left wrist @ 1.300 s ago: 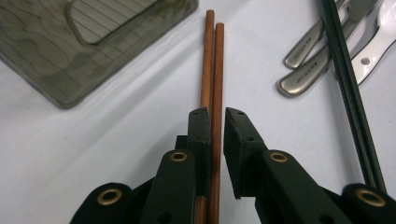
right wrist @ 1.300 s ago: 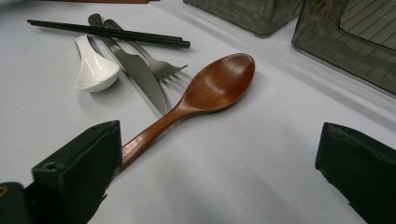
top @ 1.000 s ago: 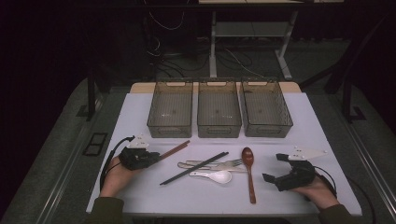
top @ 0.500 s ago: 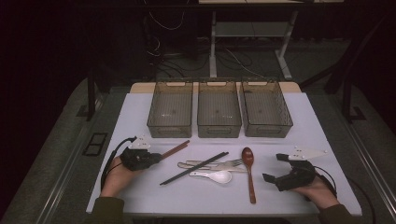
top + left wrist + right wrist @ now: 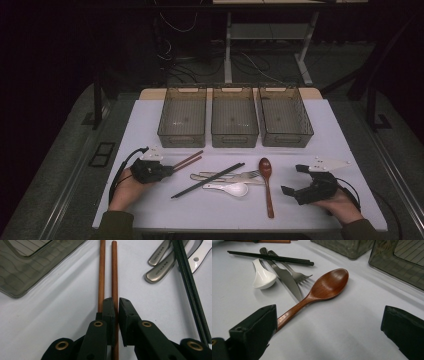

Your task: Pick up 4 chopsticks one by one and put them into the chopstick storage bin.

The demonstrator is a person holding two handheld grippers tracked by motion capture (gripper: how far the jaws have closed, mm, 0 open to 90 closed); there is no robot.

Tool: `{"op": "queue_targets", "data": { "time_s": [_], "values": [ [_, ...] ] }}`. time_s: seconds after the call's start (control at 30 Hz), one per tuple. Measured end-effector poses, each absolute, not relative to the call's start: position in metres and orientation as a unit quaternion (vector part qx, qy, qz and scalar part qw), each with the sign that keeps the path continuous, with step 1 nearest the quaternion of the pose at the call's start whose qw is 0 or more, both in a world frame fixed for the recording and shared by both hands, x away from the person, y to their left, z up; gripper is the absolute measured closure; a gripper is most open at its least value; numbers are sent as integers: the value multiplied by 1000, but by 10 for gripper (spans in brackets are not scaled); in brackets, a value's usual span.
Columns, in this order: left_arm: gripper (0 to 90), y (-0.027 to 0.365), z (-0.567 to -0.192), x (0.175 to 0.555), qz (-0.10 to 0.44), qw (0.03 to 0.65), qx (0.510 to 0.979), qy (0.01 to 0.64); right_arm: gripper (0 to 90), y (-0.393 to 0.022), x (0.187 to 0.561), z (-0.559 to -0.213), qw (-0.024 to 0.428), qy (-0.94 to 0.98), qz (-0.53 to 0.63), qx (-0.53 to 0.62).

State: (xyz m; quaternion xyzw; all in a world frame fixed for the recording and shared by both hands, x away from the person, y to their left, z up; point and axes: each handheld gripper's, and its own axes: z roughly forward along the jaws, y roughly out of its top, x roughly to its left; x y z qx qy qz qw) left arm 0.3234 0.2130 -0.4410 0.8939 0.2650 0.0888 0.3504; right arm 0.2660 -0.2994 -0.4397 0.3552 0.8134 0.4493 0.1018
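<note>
Two brown chopsticks (image 5: 189, 160) lie side by side on the white table, left of centre. My left gripper (image 5: 171, 169) is shut on the near end of the right-hand brown chopstick (image 5: 114, 270), which runs up between its jaws. The other brown chopstick (image 5: 101, 270) lies just outside the left jaw. My right gripper (image 5: 291, 179) rests at the table's right, jaws wide open, nothing between them. The wooden spoon (image 5: 329, 283) lies ahead of my right gripper, its handle passing behind the left jaw.
Three empty smoky plastic bins (image 5: 182, 135) (image 5: 234, 136) (image 5: 286, 136) stand in a row at the back. Black chopsticks (image 5: 207, 180), a metal fork and knife (image 5: 235, 175) and a white ceramic spoon (image 5: 231, 188) lie mid-table beside the wooden spoon (image 5: 266, 182).
</note>
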Motion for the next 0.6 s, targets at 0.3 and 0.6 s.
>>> {"op": "queue_targets", "data": {
  "time_s": [0.3, 0.6],
  "values": [
    [808, 213, -443, 324, 73, 354, 892, 271, 7, -299, 266, -440, 102, 814, 449, 354],
    [809, 212, -443, 324, 73, 351, 891, 277, 7, -299, 266, -441, 94, 814, 447, 358]
  ]
}}
